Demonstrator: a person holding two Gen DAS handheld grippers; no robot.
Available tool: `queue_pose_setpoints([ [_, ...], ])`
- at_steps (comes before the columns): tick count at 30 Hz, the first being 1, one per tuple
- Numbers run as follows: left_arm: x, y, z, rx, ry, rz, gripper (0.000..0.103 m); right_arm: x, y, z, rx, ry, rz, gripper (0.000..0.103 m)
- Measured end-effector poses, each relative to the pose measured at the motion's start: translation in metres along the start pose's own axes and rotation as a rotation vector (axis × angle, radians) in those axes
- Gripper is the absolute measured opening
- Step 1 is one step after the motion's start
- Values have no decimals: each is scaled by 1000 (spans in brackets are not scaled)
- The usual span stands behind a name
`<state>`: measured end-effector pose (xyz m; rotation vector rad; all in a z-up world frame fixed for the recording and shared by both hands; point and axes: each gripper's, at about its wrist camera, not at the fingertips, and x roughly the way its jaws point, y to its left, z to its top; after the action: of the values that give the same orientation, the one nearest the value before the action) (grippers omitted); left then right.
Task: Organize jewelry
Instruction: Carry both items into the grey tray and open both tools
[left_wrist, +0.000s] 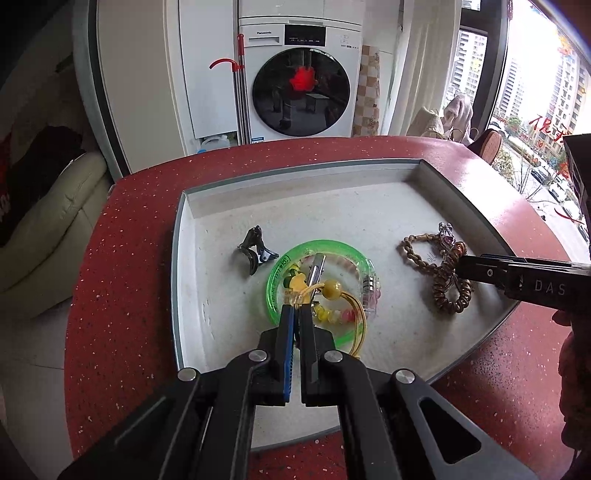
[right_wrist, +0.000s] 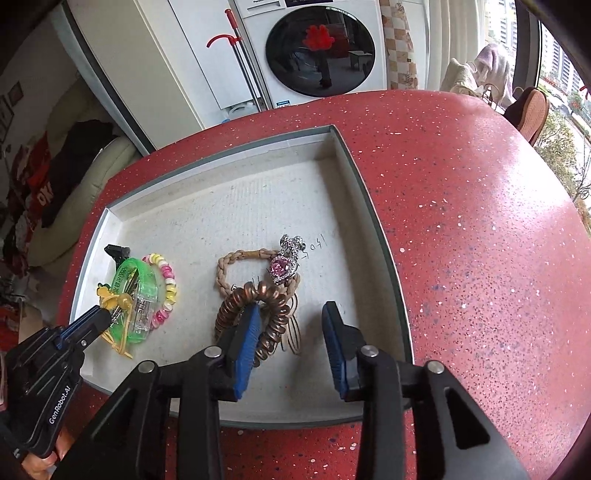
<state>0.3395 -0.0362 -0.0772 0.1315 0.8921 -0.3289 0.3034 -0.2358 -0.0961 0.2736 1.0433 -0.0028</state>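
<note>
A shallow white tray (left_wrist: 295, 206) (right_wrist: 229, 206) sits on the red table. My left gripper (left_wrist: 297, 306) (right_wrist: 105, 319) is shut on a yellow cord with a bead (left_wrist: 332, 290), over a green bangle (left_wrist: 314, 249) (right_wrist: 135, 275) and a pink-yellow bead bracelet (right_wrist: 166, 284). A black hair clip (left_wrist: 255, 251) lies left of the bangle. My right gripper (right_wrist: 291, 314) (left_wrist: 461, 264) is open, its fingers astride a copper spiral hair tie (right_wrist: 273, 295) (left_wrist: 454, 291). A braided tan bracelet (right_wrist: 229, 266) and a silver pendant with a pink heart stone (right_wrist: 282, 267) lie just beyond.
The red speckled table (right_wrist: 461, 221) extends to the right of the tray. A white washing machine (left_wrist: 301, 77) and a red-handled mop (left_wrist: 238, 74) stand behind the table. A cream sofa (left_wrist: 48, 221) is at the left, windows at the right.
</note>
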Motion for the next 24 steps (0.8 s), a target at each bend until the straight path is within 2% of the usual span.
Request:
queue_pose_setpoints([
  [5, -7, -3, 1, -1, -18, 3, 20, -9, -3, 0, 24, -12, 59, 57],
  [24, -28, -7, 6, -18, -67, 34, 20, -36, -1, -6, 29, -56, 92, 58],
])
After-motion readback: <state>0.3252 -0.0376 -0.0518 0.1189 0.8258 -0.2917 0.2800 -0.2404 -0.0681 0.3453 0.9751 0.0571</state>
